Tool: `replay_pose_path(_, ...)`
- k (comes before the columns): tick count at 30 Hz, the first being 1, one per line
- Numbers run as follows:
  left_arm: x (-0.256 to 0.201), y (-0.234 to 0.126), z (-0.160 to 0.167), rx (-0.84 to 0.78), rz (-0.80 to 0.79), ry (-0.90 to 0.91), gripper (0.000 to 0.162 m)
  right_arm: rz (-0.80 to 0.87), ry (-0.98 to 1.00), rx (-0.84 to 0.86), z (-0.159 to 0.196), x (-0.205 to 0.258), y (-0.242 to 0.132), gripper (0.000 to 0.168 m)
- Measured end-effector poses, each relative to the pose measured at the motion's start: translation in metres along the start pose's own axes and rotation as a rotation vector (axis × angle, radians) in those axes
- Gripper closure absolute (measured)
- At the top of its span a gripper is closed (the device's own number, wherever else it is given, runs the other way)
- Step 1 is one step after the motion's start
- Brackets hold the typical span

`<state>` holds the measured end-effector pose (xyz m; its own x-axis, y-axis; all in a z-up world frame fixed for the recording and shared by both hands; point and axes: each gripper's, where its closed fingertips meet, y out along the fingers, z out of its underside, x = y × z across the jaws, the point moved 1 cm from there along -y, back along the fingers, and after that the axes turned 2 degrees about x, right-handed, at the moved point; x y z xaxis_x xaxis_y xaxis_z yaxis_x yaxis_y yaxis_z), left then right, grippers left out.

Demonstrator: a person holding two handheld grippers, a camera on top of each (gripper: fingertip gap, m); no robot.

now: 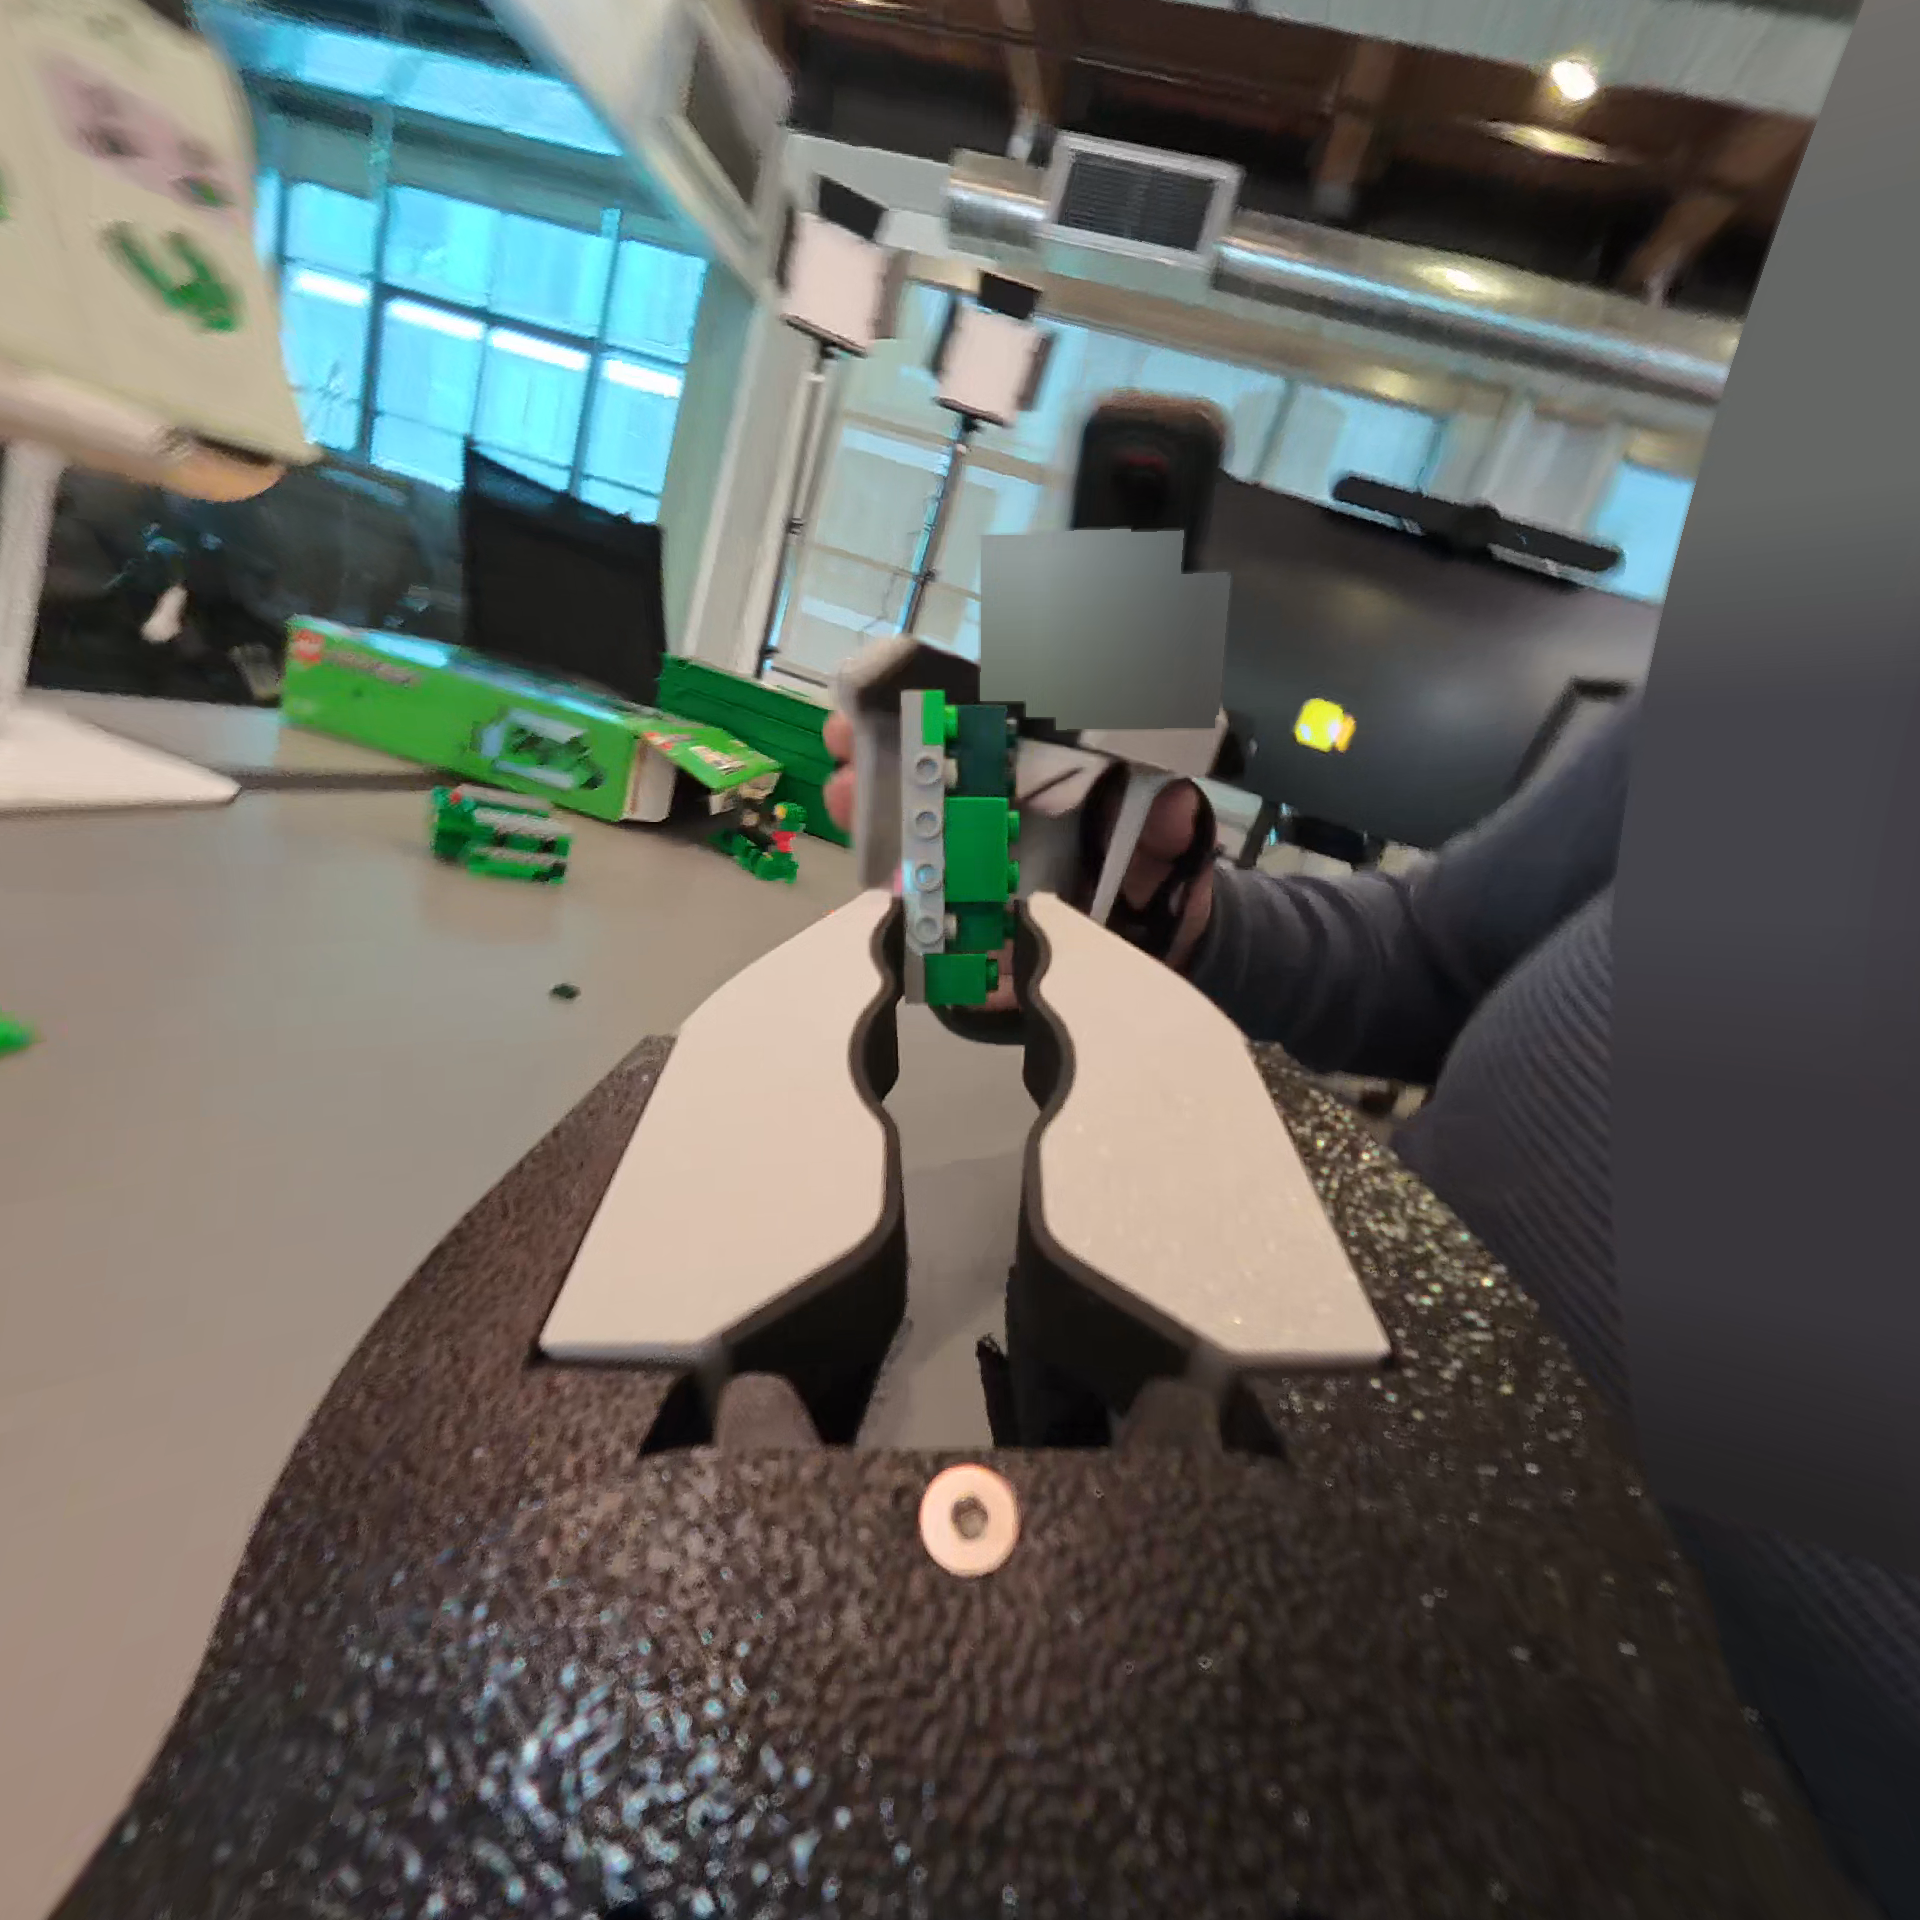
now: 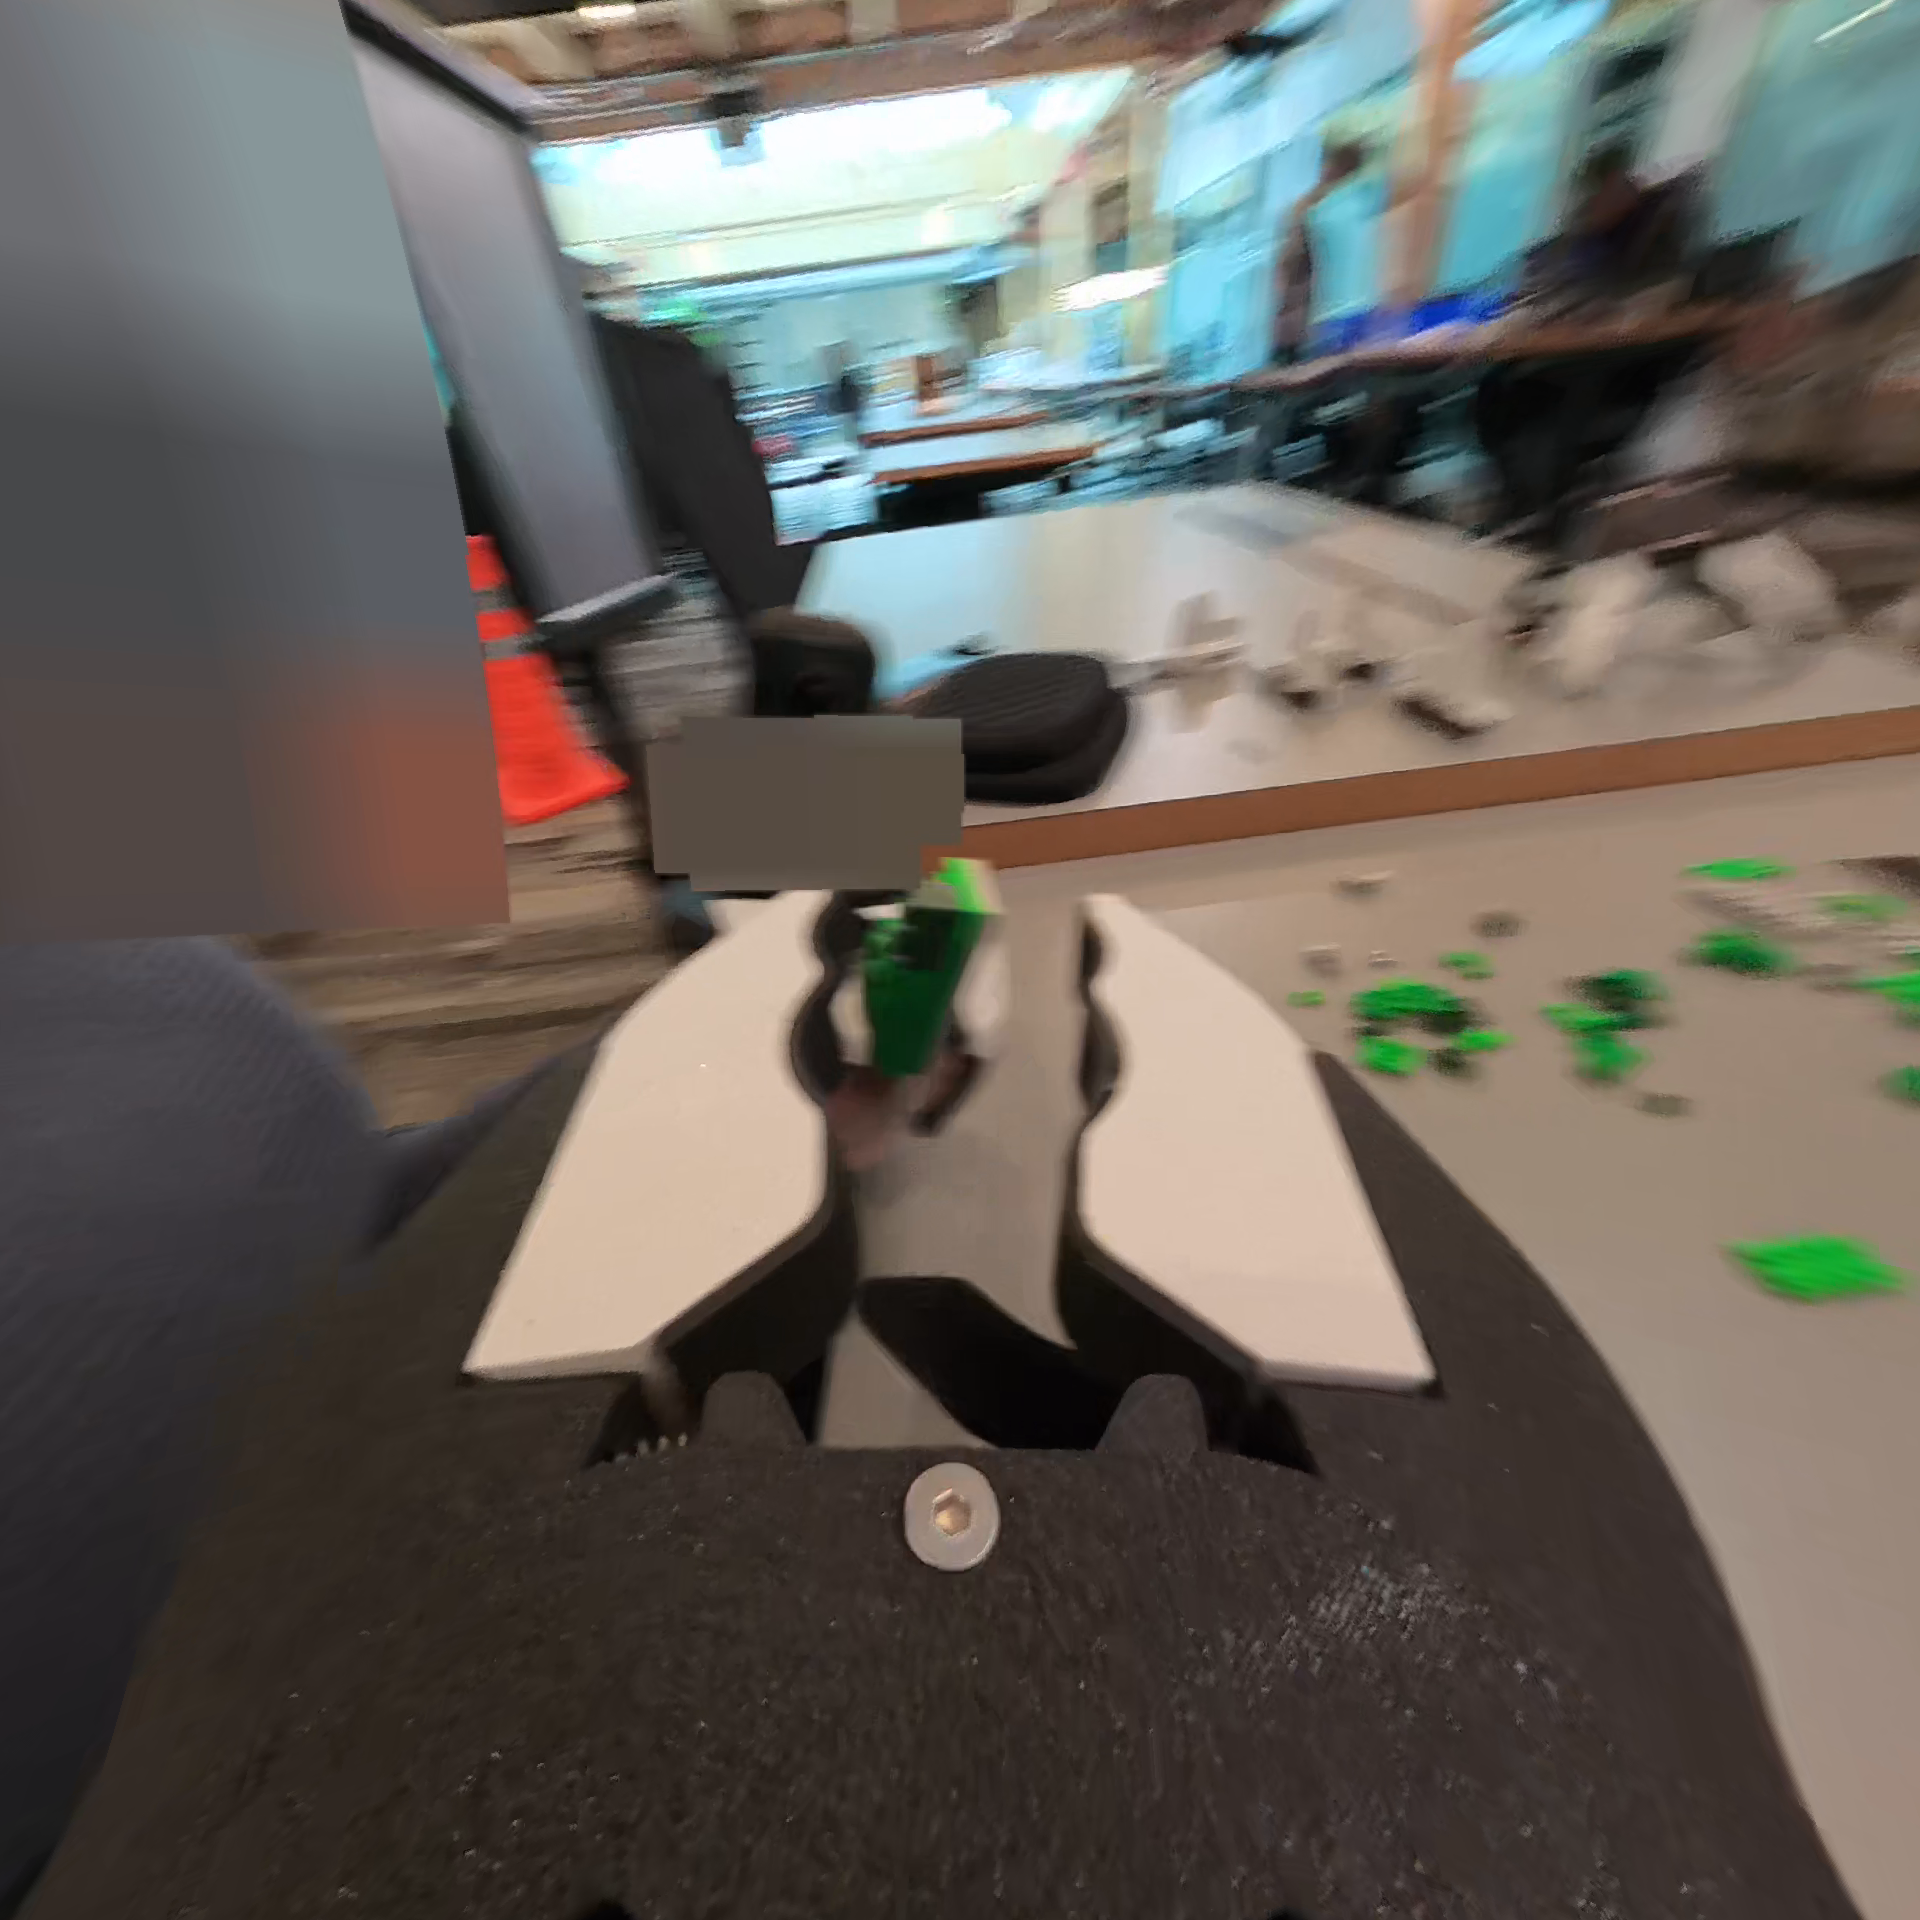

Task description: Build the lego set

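A small Lego assembly (image 1: 961, 831), a grey studded plate with light and dark green bricks, stands upright in the air above the grey table (image 1: 312, 1039). My left gripper (image 1: 961, 925) is shut on its lower end. My right gripper faces it from behind, held in a hand, and its grey fingers (image 1: 878, 758) straddle the upper part. In the right wrist view my right gripper (image 2: 956, 925) is open, with the blurred green assembly (image 2: 914, 987) between its fingers, nearer the left one. The left gripper's white finger (image 2: 992, 977) shows just behind it.
A green Lego box (image 1: 499, 727) lies open at the back of the table, with two small green builds (image 1: 499, 831) (image 1: 764, 831) in front. An instruction booklet (image 1: 125, 260) stands at far left. Several loose green bricks (image 2: 1413, 1013) and a green plate (image 2: 1818, 1262) lie to the right.
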<state>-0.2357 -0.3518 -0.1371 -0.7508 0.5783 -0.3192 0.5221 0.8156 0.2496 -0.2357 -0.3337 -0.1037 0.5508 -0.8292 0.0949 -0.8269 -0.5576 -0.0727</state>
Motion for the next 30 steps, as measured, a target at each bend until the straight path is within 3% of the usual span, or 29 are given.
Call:
replay_pose_path(2,0.008,-0.006,-0.004,-0.040,-0.029,-0.043,0.143,0.122,-0.041,-0.023,0.000,-0.021,-0.006,0.114)
replay_pose_path(9,0.033,-0.024,-0.013,-0.163,-0.152,-0.154,0.144,0.403,-0.087,-0.160,0.012,-0.077,-0.009,0.115)
replay_pose_path(16,0.047,-0.012,0.011,0.017,-0.295,-0.140,0.143,0.547,-0.225,-0.195,0.032,-0.116,0.006,0.126)
replay_pose_path(23,0.050,-0.016,0.007,-0.024,-0.298,-0.168,0.144,0.597,-0.148,-0.203,0.037,-0.131,-0.002,0.130)
replay_pose_path(30,0.049,-0.015,0.008,-0.024,-0.298,-0.163,0.144,0.551,-0.217,-0.192,0.036,-0.121,0.007,0.134)
